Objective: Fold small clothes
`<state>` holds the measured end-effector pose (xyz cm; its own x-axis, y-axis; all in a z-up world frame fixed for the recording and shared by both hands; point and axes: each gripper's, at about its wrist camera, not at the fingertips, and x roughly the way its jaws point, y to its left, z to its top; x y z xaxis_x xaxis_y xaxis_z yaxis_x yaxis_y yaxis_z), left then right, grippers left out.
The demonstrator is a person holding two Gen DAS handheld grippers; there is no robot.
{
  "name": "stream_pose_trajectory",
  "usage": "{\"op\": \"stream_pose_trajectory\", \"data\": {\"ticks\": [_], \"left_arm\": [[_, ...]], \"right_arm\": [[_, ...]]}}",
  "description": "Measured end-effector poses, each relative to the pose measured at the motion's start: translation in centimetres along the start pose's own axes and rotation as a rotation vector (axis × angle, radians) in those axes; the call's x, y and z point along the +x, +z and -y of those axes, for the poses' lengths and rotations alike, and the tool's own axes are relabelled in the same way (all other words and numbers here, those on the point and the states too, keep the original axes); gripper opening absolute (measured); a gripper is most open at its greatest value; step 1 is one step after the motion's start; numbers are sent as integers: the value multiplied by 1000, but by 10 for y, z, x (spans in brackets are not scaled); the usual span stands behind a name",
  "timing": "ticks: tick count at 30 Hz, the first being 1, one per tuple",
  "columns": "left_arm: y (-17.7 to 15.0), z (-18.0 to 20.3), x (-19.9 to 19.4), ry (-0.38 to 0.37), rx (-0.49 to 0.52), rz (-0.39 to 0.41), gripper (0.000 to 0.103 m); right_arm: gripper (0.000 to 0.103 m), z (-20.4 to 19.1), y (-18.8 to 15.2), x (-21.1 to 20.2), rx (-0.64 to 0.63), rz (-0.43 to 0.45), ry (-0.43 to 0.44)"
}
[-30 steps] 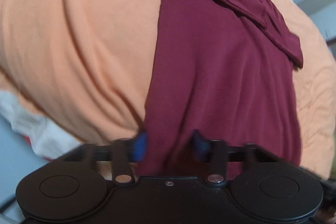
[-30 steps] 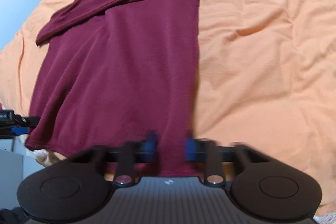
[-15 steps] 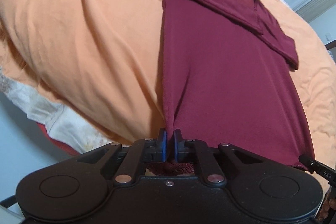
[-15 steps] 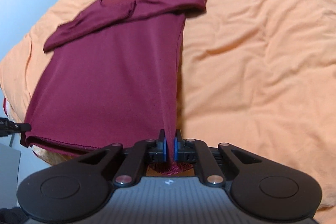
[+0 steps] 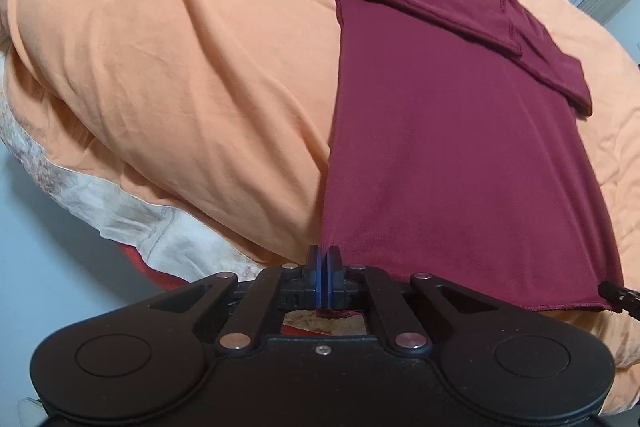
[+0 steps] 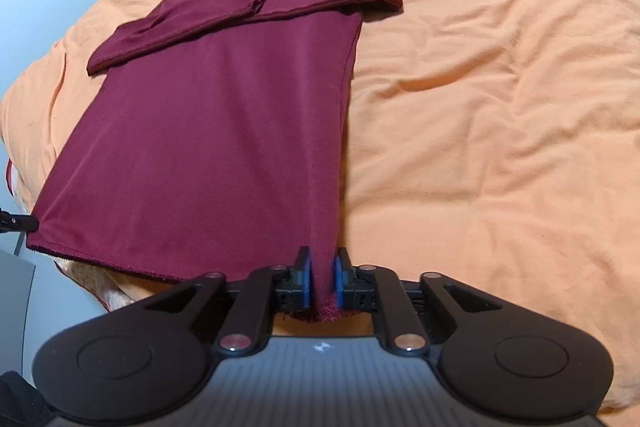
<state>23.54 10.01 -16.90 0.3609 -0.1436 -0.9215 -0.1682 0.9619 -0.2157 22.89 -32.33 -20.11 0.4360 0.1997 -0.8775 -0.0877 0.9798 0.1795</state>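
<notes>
Left wrist view: left gripper (image 5: 322, 269), jaws pressed together on hem corner of maroon long-sleeved knit shirt (image 5: 440, 147), spread flat on orange bedspread (image 5: 180, 47); no legible writing.

Right wrist view: right gripper (image 6: 322, 277), jaws slightly parted, hem corner between them.

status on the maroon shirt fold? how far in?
Done: both sleeves lie folded across the chest of the maroon shirt, which is spread on the orange bedspread. In hand: left gripper is shut on one hem corner; right gripper straddles the other with a gap at its pads. Left: the body itself is unfolded, hem not yet carried to the collar.
</notes>
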Motion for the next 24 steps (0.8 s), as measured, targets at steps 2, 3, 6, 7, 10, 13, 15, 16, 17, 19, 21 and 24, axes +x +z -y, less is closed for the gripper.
{"op": "stream_pose_trajectory", "data": {"ticks": [2, 3, 6, 7, 10, 13, 15, 16, 17, 19, 21, 24], "left_arm": [[0, 4, 4, 19, 9, -11, 4], [0, 5, 5, 28, 10, -16, 10], [-2, 5, 4, 61, 2, -20, 39], [-3, 5, 3, 73, 4, -17, 55], [-8, 6, -3, 135, 23, 14, 79], [-12, 10, -11, 159, 60, 41, 90], [-15, 14, -16, 189, 74, 72, 97], [-17, 17, -19, 193, 82, 87, 97], [-18, 20, -21, 188, 95, 93, 97], [-20, 25, -23, 177, 114, 90, 97], [-23, 30, -25, 168, 127, 92, 98], [-28, 38, -27, 146, 156, 105, 98]], "right_arm": [[37, -1, -1, 0, -12, -6, -30], [49, -3, -2, -2, -26, -3, -44], [77, -15, -7, -10, -113, 30, -87], [85, -22, -10, -13, -175, 49, -109], [97, -53, -26, -16, -427, 99, -156], [98, -81, -47, -8, -673, 110, -173], [98, -96, -61, 3, -809, 115, -208], [98, -103, -68, 9, -871, 120, -235], [98, -108, -74, 16, -921, 127, -262], [97, -116, -81, 29, -993, 136, -312], [94, -120, -82, 40, -1018, 146, -352], [84, -126, -72, 44, -977, 159, -334]]}}
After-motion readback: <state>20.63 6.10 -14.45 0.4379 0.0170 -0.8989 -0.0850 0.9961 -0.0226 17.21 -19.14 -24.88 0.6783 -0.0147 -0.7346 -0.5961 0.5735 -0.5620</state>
